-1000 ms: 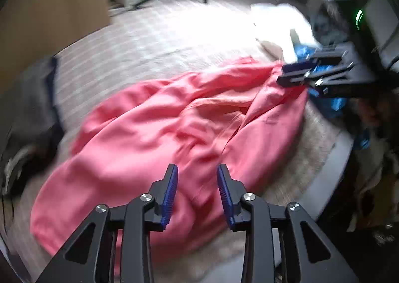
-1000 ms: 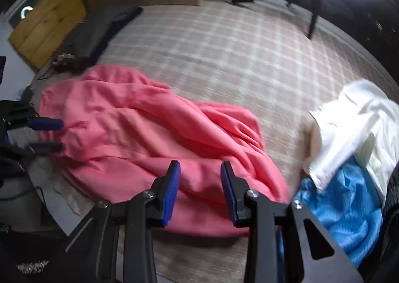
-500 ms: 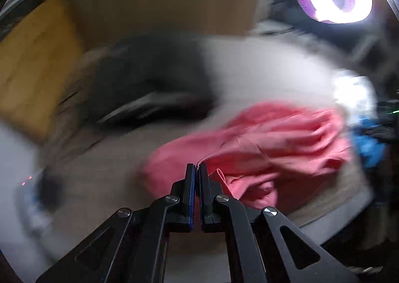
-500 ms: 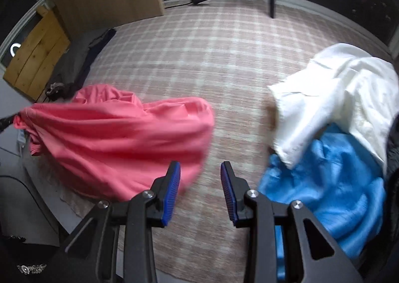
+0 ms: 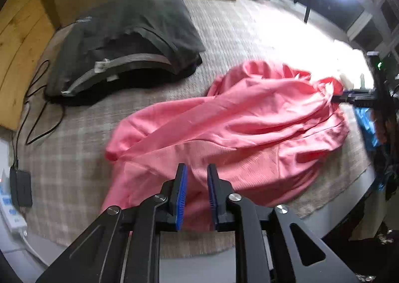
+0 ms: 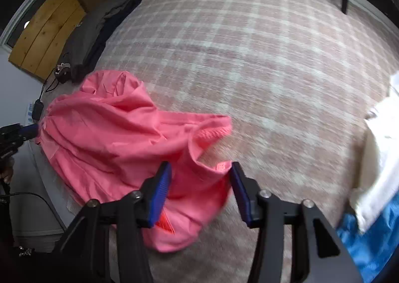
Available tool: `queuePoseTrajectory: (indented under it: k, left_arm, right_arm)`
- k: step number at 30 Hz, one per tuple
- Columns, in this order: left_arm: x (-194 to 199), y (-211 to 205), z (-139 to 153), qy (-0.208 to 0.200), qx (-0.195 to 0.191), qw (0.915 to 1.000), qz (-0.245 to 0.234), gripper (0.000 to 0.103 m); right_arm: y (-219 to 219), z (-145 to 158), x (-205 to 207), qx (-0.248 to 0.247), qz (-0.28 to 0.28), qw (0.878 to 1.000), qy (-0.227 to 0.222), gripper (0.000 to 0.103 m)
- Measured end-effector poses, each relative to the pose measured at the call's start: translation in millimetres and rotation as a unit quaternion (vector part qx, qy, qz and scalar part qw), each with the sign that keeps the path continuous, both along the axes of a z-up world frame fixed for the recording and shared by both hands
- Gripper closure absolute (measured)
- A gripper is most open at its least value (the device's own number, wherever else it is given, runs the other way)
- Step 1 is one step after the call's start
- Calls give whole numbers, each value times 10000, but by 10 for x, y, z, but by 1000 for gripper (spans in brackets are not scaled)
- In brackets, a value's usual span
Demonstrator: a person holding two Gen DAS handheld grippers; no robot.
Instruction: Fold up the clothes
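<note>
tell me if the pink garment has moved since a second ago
Yes. In the right wrist view the pink garment has slid left, away from the white cloth, baring plaid cover between them.

Two close, downward views; shared garment (image 5: 237,133)

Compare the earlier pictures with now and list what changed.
The pink garment was dragged leftward off the blue and white clothes. The left tool pinched shut on it, and its jaws are opening now. The right tool stayed open and now straddles the garment's edge. The dark pile stayed.
</note>
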State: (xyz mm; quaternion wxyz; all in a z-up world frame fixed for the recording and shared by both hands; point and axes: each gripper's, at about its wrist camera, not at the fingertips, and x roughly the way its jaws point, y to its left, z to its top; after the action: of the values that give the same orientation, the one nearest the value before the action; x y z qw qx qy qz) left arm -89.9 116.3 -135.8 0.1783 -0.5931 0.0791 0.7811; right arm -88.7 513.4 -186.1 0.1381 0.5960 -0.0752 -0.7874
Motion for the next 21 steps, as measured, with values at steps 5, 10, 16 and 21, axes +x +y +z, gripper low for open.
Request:
queuePoseTrajectory:
  k: [5,10,16,21]
  left_arm:
    - [20,-67,190,229,1,9997,-4,87]
    - [5,-187,395,479,88,9988,77,87]
    - [57,-277,433,528,346,9979,169,87]
    - [98,-222,240,315,477,9983,103,87]
  right_arm:
    - [252,839,176,-364,-250,9936,1044,101]
    - [1012,1651,423,584,-1302,9736,1780,102]
    - [1983,1498,590,2708,-3022,9127,487,97]
    - [1148,1338,684,1246,-1889,9729,479,79]
